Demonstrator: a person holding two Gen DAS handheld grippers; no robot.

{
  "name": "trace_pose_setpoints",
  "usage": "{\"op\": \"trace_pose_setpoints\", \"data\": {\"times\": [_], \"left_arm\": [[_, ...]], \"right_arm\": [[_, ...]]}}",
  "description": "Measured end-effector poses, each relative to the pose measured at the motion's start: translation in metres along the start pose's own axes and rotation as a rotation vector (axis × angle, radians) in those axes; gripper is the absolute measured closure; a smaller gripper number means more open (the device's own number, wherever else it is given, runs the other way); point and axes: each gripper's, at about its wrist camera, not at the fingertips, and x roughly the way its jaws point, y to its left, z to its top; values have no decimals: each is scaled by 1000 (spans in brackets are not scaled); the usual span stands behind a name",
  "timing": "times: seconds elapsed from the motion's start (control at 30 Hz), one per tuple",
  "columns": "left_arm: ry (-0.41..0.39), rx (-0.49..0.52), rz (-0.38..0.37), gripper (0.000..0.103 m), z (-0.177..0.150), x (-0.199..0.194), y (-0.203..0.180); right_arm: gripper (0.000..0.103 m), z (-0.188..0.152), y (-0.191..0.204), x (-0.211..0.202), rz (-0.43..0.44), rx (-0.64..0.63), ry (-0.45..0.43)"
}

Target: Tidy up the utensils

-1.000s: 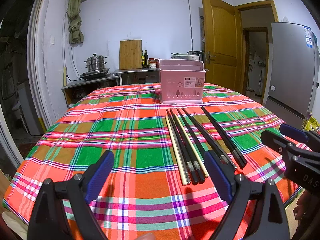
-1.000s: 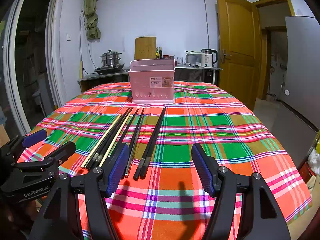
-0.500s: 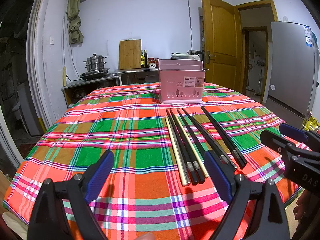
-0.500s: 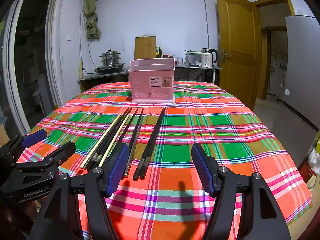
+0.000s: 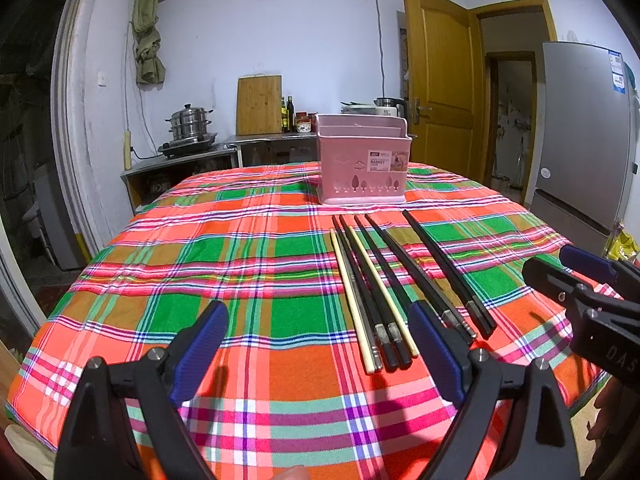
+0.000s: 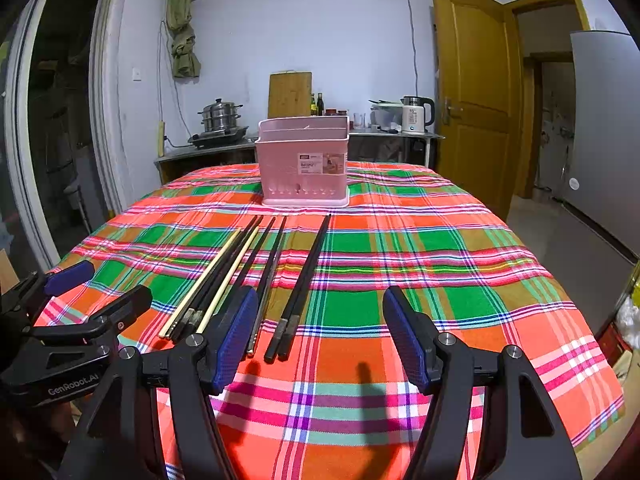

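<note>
— As laid on the plaid tablecloth (image 5: 248, 280), how are the chopsticks (image 5: 372, 292) oriented?
— Lengthwise toward the pink basket (image 5: 362, 160), tips near its base. Bare cloth is seen on both sides. The left gripper (image 5: 320, 356) and right gripper (image 6: 320, 340) are held with jaws apart.

Tablecloth (image 5: 248, 264): red, green, orange plaid
Utensil basket (image 5: 362, 168): pink
Chopsticks (image 5: 372, 280): black; two cream
Gripper pads (image 6: 236, 340): blue
</note>
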Motion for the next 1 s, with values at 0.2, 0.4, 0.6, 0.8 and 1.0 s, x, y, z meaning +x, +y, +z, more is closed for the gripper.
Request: {"op": "trace_pose_setpoints", "data": {"times": [0.2, 0.4, 0.6, 0.8, 1.0], "left_arm": [[46, 12, -10, 10, 13, 17, 4], [145, 12, -34, 11, 31, 49, 11], [225, -16, -51, 19, 48, 82, 19], [303, -44, -110, 21, 61, 114, 22], [350, -33, -142, 38, 68, 137, 15]], "right_arm": [[37, 14, -4, 9, 27, 8, 8], [37, 32, -9, 29, 56, 34, 63], [38, 49, -15, 61, 71, 29, 162], [60, 62, -18, 88, 118, 46, 232], [78, 70, -12, 113, 156, 33, 276]]}}
